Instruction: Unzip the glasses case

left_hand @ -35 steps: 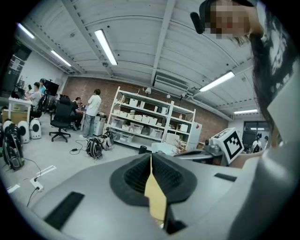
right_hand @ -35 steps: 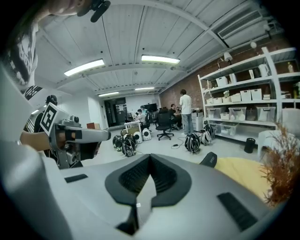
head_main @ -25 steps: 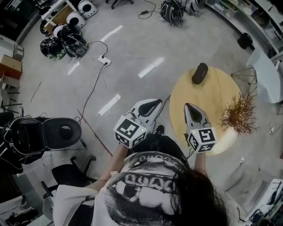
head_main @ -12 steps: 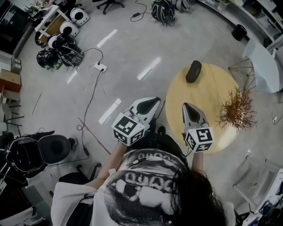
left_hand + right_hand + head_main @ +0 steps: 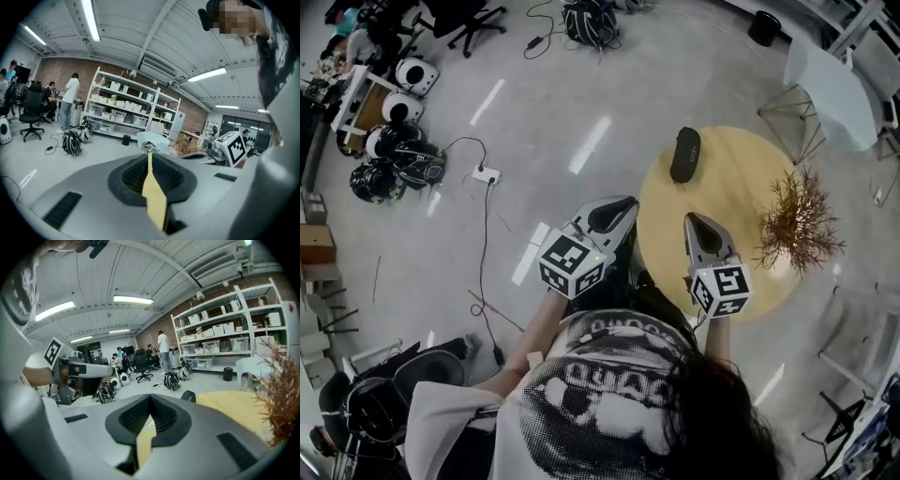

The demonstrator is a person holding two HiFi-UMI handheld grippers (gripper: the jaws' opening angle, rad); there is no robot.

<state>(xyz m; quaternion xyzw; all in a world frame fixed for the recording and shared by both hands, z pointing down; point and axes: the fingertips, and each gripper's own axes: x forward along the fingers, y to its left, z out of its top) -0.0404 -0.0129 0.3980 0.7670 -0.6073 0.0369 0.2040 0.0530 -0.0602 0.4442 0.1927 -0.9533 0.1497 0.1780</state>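
Note:
A black oval glasses case (image 5: 684,154) lies zipped at the far left rim of a round wooden table (image 5: 731,202); in the right gripper view the glasses case (image 5: 189,396) peeks over the jaws. My left gripper (image 5: 623,204) hangs shut and empty over the floor, just left of the table. My right gripper (image 5: 690,221) is shut and empty above the table's near part, well short of the case. In the left gripper view my left gripper (image 5: 149,151) has its jaws pressed together. The same holds for my right gripper (image 5: 150,397) in its own view.
A dry twiggy plant (image 5: 799,223) stands on the table's right side. A white chair (image 5: 831,82) is beyond the table. A power strip with cables (image 5: 485,174), helmets (image 5: 394,169), bags (image 5: 585,21) and office chairs lie across the grey floor to the left.
Both grippers have come forward toward the table and turned; the table and case now sit closer to them in the head view. Both stay shut.

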